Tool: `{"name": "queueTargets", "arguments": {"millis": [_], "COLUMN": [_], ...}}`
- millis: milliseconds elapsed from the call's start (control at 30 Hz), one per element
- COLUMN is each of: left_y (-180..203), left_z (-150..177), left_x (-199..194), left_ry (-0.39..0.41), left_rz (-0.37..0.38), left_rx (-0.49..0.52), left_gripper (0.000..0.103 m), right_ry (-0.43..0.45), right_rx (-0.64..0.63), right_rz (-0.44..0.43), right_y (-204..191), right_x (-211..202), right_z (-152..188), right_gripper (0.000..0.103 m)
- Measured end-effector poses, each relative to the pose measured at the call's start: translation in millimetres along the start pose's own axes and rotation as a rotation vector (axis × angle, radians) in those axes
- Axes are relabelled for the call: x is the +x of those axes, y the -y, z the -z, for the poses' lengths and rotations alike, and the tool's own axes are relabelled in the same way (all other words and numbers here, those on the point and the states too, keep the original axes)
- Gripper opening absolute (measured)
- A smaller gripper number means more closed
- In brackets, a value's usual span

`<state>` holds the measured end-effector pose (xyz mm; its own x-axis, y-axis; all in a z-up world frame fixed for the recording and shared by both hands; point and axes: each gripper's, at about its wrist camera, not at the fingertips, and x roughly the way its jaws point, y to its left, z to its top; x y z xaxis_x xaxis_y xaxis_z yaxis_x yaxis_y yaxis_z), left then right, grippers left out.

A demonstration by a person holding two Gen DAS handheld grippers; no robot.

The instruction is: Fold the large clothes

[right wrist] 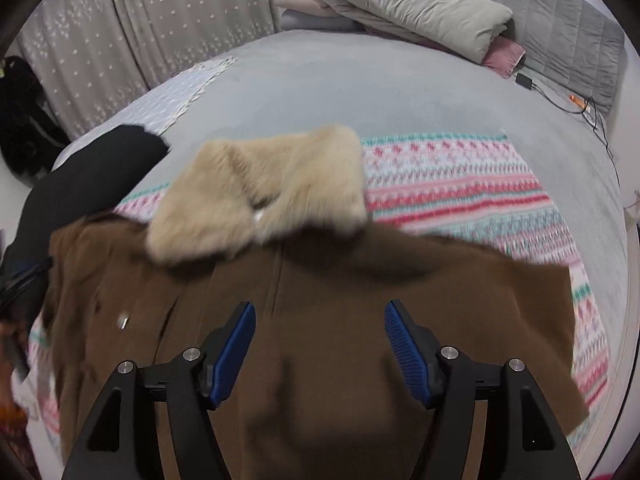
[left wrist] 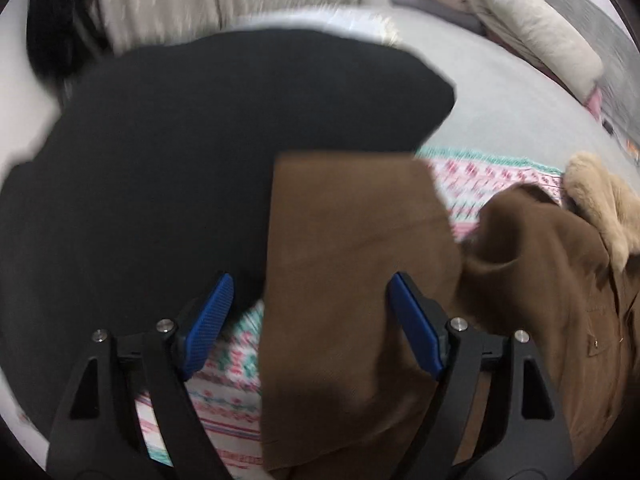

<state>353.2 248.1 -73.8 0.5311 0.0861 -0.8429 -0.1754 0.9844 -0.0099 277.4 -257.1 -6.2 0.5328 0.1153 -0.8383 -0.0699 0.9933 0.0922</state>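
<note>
A brown coat (right wrist: 360, 300) with a beige fur collar (right wrist: 260, 196) lies on a patterned pink and teal blanket (right wrist: 460, 184) on the bed. My right gripper (right wrist: 320, 320) is open just above the coat's body, below the collar. In the left wrist view my left gripper (left wrist: 310, 292) is open over a brown sleeve (left wrist: 352, 260) of the coat that lies straight along the view. The collar shows in the left wrist view (left wrist: 600, 196) at the right edge. The blanket shows under the left finger (left wrist: 228, 360).
A black garment (left wrist: 180, 160) lies left of the sleeve; it also shows in the right wrist view (right wrist: 100, 172). Folded bedding and pillows (right wrist: 412, 4) lie at the head of the grey bed (right wrist: 360, 92). Cables and a charger (right wrist: 532, 82) lie at the far right. A curtain (right wrist: 140, 32) hangs behind.
</note>
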Motion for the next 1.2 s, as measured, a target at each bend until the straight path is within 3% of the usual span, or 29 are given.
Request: {"name": "queueTargets", "arguments": {"millis": [100, 133, 167, 233, 333, 533, 600, 667, 733, 833, 867, 900, 967, 1100, 1133, 1200], "left_y": [-11.5, -11.6, -8.9, -7.5, -11.0, -53.3, -74.2, -98.7, -113.7, -112.7, -115.5, -114.0, -110.9, -78.5, -70.6, -50.0], "left_z": [11.3, 13.7, 14.7, 14.4, 7.0, -2.4, 7.7, 21.6, 31.4, 44.4, 51.6, 56.8, 60.4, 56.3, 60.4, 63.6], "left_x": [23.2, 22.2, 16.5, 4.1, -36.6, -141.6, -158.9, -161.1, -138.4, -97.7, -94.6, -90.8, -91.8, -117.3, -123.8, -139.8], "left_ry": [-0.105, -0.094, -0.069, -0.044, 0.071, 0.381, 0.415, 0.427, 0.366, 0.205, 0.187, 0.168, 0.160, 0.210, 0.201, 0.177], "left_rz": [0.127, 0.122, 0.115, 0.131, 0.160, 0.102, 0.104, 0.041, -0.063, -0.228, -0.243, -0.242, -0.222, -0.164, -0.138, -0.059], "left_rx": [-0.111, -0.120, -0.109, -0.116, -0.136, -0.212, -0.272, -0.333, -0.354, -0.304, -0.291, -0.280, -0.279, -0.238, -0.218, -0.176], "left_gripper": [0.065, 0.054, 0.031, 0.015, 0.012, 0.011, 0.011, 0.009, 0.011, 0.011, 0.016, 0.022, 0.060, 0.075, 0.081, 0.084], "right_ry": [-0.025, -0.040, -0.052, -0.083, -0.100, -0.077, -0.071, -0.066, -0.068, -0.080, -0.080, -0.079, -0.071, -0.061, -0.057, -0.050], "right_rx": [-0.005, -0.008, -0.010, -0.021, -0.043, -0.025, -0.038, -0.050, -0.055, -0.054, -0.055, -0.055, -0.050, -0.024, -0.018, -0.005], "right_rz": [0.000, 0.002, 0.005, 0.022, 0.052, 0.051, 0.049, 0.053, 0.047, 0.037, 0.038, 0.040, 0.043, 0.051, 0.053, 0.060], "right_y": [-1.1, -0.4, 0.1, -0.5, -1.7, -4.4, -9.7, -14.4, -17.7, -19.5, -19.4, -19.3, -16.8, -8.7, -6.4, -2.7], "right_x": [-12.3, -14.8, -16.0, -19.3, -24.1, -36.2, -37.3, -35.8, -33.0, -28.6, -28.6, -29.4, -32.6, -40.2, -42.5, -46.8], "right_z": [25.6, 33.7, 39.9, 52.1, 60.8, 63.2, 63.7, 63.6, 64.9, 66.8, 66.9, 66.6, 65.3, 62.6, 62.3, 62.1], "right_gripper": [0.068, 0.068, 0.068, 0.068, 0.068, 0.068, 0.068, 0.068, 0.068, 0.068, 0.068, 0.068, 0.068, 0.068, 0.068, 0.068]}}
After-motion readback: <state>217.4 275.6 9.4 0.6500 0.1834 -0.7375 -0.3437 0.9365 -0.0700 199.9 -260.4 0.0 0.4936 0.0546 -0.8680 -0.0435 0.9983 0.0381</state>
